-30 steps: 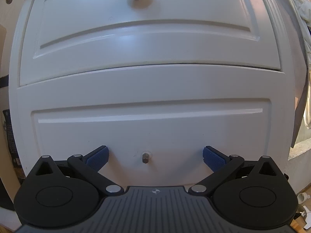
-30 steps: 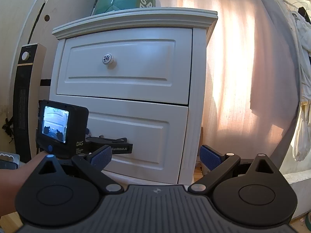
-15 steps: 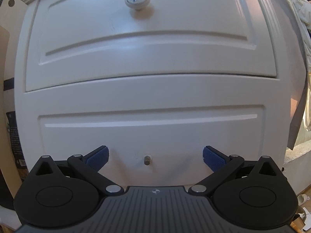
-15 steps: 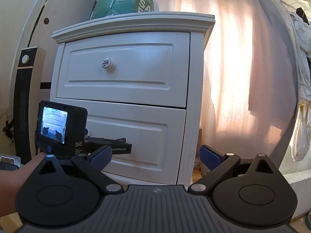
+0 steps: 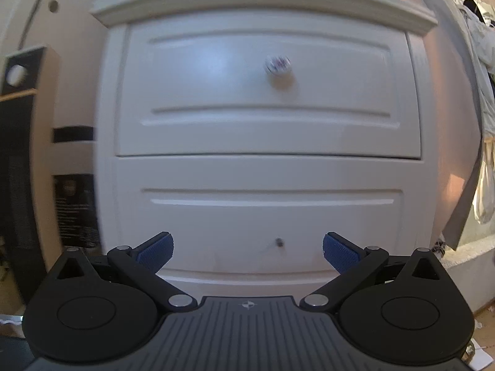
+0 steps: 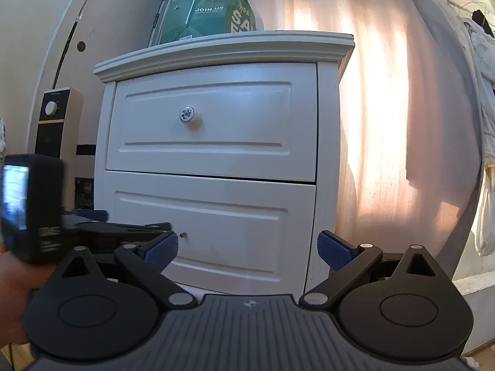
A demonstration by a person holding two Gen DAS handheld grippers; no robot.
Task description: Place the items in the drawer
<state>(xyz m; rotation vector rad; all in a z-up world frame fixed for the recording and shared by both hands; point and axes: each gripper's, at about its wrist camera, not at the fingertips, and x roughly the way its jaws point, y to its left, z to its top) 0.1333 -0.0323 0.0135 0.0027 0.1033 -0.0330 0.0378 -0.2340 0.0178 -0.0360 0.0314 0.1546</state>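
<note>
A white two-drawer nightstand point(image 5: 266, 167) fills the left wrist view; both drawers are shut. The top drawer has a round patterned knob point(image 5: 277, 65); the bottom drawer has only a small metal stud point(image 5: 279, 241). My left gripper point(image 5: 247, 252) is open and empty, a short way back from the bottom drawer front. My right gripper point(image 6: 247, 250) is open and empty, farther back and to the right of the nightstand point(image 6: 210, 167). The left gripper's body and screen point(image 6: 31, 207) show at the left of the right wrist view.
A green box point(image 6: 210, 15) sits on top of the nightstand. A black and beige tower appliance point(image 6: 57, 123) stands to its left. A pale curtain point(image 6: 402, 123) hangs to its right, with clothes point(image 6: 485, 185) at the far right.
My left gripper has pulled back and away from the bottom drawer, so the whole nightstand front now shows. The right gripper shifted slightly closer. Both drawers stay shut.
</note>
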